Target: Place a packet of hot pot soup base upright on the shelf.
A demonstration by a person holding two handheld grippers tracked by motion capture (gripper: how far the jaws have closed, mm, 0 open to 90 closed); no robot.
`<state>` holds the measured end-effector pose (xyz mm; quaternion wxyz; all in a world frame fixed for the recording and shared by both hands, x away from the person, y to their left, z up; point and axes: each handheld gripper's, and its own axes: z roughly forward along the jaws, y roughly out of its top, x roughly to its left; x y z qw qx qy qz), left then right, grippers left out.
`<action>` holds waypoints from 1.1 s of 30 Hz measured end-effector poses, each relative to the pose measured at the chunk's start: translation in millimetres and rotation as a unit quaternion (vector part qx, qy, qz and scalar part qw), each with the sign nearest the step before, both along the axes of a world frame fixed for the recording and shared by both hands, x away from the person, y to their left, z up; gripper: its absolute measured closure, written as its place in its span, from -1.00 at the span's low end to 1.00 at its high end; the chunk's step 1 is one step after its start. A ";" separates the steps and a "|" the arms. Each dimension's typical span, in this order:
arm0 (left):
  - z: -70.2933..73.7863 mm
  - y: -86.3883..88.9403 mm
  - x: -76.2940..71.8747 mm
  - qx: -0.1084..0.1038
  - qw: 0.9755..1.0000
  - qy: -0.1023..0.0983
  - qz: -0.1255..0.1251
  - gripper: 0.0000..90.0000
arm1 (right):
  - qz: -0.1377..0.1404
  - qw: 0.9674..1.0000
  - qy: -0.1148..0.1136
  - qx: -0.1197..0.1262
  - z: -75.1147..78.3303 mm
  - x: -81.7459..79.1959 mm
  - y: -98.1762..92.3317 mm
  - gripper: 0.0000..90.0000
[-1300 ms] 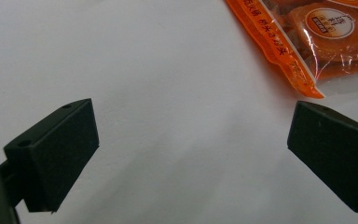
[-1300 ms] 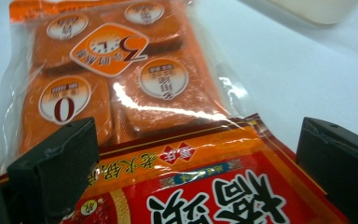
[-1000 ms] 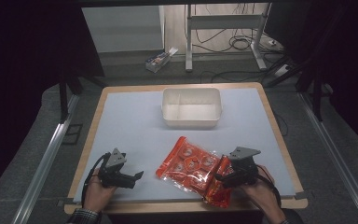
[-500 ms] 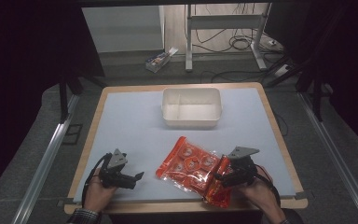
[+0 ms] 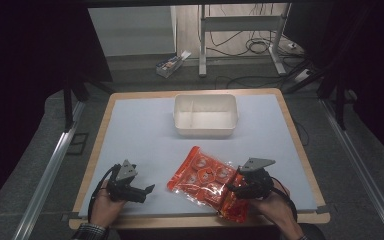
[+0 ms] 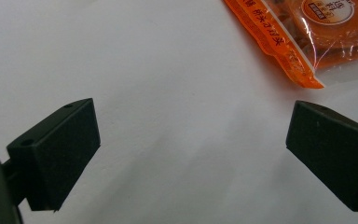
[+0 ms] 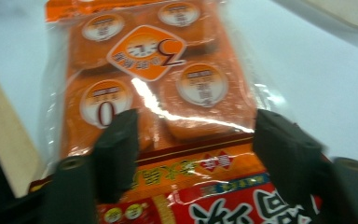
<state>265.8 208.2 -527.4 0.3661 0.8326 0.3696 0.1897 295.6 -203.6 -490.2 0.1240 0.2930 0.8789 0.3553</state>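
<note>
A glossy orange plastic packet (image 5: 206,180) lies flat on the table's (image 5: 145,135) smooth pale-blue top, close to the near edge and right of its middle, with its red-printed end reaching almost to the light wooden rim. Its clear film crinkles and throws back streaks of light, and through it show rows of round-labelled orange portions around a diamond-shaped badge. The right gripper (image 5: 241,189), black and blocky with a grey three-cornered plate on top, sits over that near end of the packet; in the right gripper view its two matte rectangular jaws have just been closing and stand about halfway in, the packet between them, though whether the pads already press on the film cannot be told. The left gripper (image 5: 147,189) rests near the table's near left corner, its jaws spread wide over bare surface, holding nothing, the packet's sealed orange corner just beyond them. A white, rounded-rectangular plastic tub (image 5: 206,116) stands toward the far edge.
</note>
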 end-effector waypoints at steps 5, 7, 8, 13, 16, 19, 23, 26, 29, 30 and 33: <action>-0.3 -0.7 -0.1 0.002 1.000 0.000 -0.001 -0.94 | 0.035 0.999 0.007 -0.007 4.1 -7.6 8.6 0.17; -0.4 -1.0 -0.1 0.003 1.000 -0.001 -0.003 -0.94 | 0.050 0.999 0.008 -0.012 4.0 -10.7 13.0 0.34; -0.4 -1.3 -0.2 0.004 1.000 -0.001 -0.003 -0.94 | 0.055 0.998 0.011 -0.017 3.6 -11.8 15.0 0.42; -0.5 -1.4 -0.3 0.003 1.000 -0.002 -0.004 -0.93 | 0.073 0.996 0.024 -0.036 2.0 -16.4 23.6 0.92; -0.5 -1.4 -0.3 0.003 1.000 -0.002 -0.004 -0.93 | 0.090 0.995 0.025 -0.037 2.4 -20.3 29.1 0.97; -0.4 -1.5 -0.4 0.004 1.000 -0.002 -0.005 -0.93 | 0.096 0.994 0.036 -0.041 -0.3 -23.6 35.6 0.98; -0.3 -1.6 -0.4 0.004 1.000 -0.002 -0.005 -0.93 | 0.114 0.991 0.043 -0.049 -3.7 -26.2 42.2 0.98; -0.3 -1.8 -0.5 0.005 1.000 -0.003 -0.005 -0.93 | 0.126 0.990 0.049 -0.050 -5.7 -28.1 45.7 0.98; -0.3 -2.0 -0.5 0.005 1.000 -0.003 -0.006 -0.93 | 0.138 0.988 0.057 -0.050 -8.1 -30.5 49.8 0.98; -0.3 -2.0 -0.5 0.005 1.000 -0.003 -0.006 -0.93 | 0.145 0.986 0.058 -0.053 -9.2 -31.6 52.0 0.97; -0.4 -2.2 -0.5 0.005 1.000 -0.002 -0.006 -0.93 | 0.163 0.982 0.063 -0.071 -15.6 -34.9 59.0 0.98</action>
